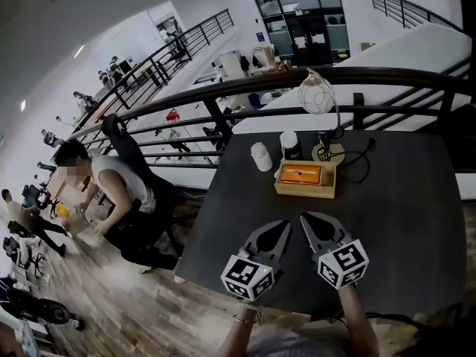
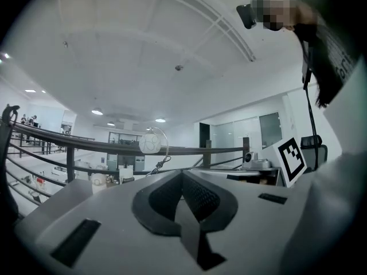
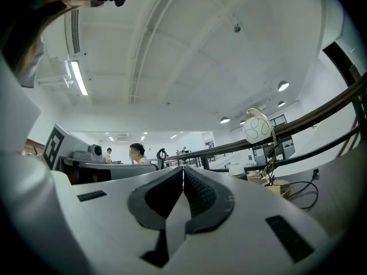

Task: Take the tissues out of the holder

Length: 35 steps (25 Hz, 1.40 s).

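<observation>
A wooden tissue holder (image 1: pixel 306 179) with an orange top and a slot sits on the dark table (image 1: pixel 401 222), toward its far side. No tissue shows above the slot. My left gripper (image 1: pixel 283 227) and right gripper (image 1: pixel 306 220) rest side by side near the table's front edge, well short of the holder, both tilted up. Each is shut with nothing between the jaws. In the left gripper view the closed left gripper (image 2: pixel 182 172) points at the railing and ceiling; the right gripper view shows the right gripper (image 3: pixel 183 168) closed the same way.
Behind the holder stand a white cylinder (image 1: pixel 261 157), a dark-based white cup (image 1: pixel 290 145) and a globe lamp (image 1: pixel 318 95) with a cable (image 1: pixel 364 159). A black railing (image 1: pixel 372 76) borders the table's far edge. A seated person (image 1: pixel 111 184) is on the floor below left.
</observation>
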Motion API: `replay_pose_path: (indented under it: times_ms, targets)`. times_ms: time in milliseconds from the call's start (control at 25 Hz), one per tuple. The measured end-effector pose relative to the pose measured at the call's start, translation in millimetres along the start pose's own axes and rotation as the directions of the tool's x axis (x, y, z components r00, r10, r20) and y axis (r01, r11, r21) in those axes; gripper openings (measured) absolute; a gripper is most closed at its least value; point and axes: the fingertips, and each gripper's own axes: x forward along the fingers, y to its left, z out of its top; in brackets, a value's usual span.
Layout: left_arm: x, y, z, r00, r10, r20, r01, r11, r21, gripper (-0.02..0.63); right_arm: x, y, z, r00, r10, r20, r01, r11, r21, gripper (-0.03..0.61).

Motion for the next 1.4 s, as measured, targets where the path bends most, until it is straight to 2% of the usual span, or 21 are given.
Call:
replay_pose_path:
  times_ms: [280,480,640,760,880,960,1080,1320,1400]
  targets:
    - [20.6,21.9,-19.3,0.997,-0.07,-0.025,0.069,0.997,-0.032,0.008,23.3,-18.6,-14.6,0.995,-0.006,-0.101,-0.002,0.997,-0.08,0.014]
    - [38.0,36.0,-31.4,0.997,-0.057,-0.045,0.053,0.996,-0.07,0.008,37.4,-43.0,-18.9,0.977,0.005,-0.214,-0.032,0.992,-0.126,0.014]
    - [57.0,50.8,-41.6,0.998,-0.04,-0.052,0.035,0.995,-0.095,0.008,55.7,-71.1,-34.5,0.939,0.012,-0.344,-0.09,0.974,-0.209,0.014]
    - [64.6,64.4,-50.9,0.998,-0.021,-0.064,0.014,0.995,-0.1,0.008,69.2,-84.2,-47.6,0.908,0.047,-0.417,-0.146,0.967,-0.21,0.015]
    - [71.0,78.7,-61.8,0.996,-0.009,-0.089,0.0,0.996,-0.094,0.008,86.2,-99.1,-58.7,0.875,0.036,-0.483,-0.175,0.953,-0.246,0.015]
    - [75.2,89.0,-67.5,0.995,0.003,-0.095,-0.014,0.994,-0.108,0.008,99.3,-110.2,-64.2,0.855,0.026,-0.518,-0.18,0.951,-0.25,0.023]
    - [80.8,101.3,-74.8,0.995,0.018,-0.101,-0.031,0.992,-0.125,0.008,117.5,-124.2,-72.2,0.827,0.032,-0.561,-0.185,0.958,-0.218,0.089]
    - [92.9,117.3,-83.2,0.993,0.023,-0.117,-0.038,0.991,-0.128,0.008,146.2,-140.9,-89.6,0.769,0.025,-0.639,-0.233,0.942,-0.243,0.11]
    - [91.5,118.8,-84.3,0.992,0.025,-0.121,-0.041,0.991,-0.128,0.008,149.9,-140.3,-94.0,0.757,0.029,-0.653,-0.242,0.94,-0.239,0.114]
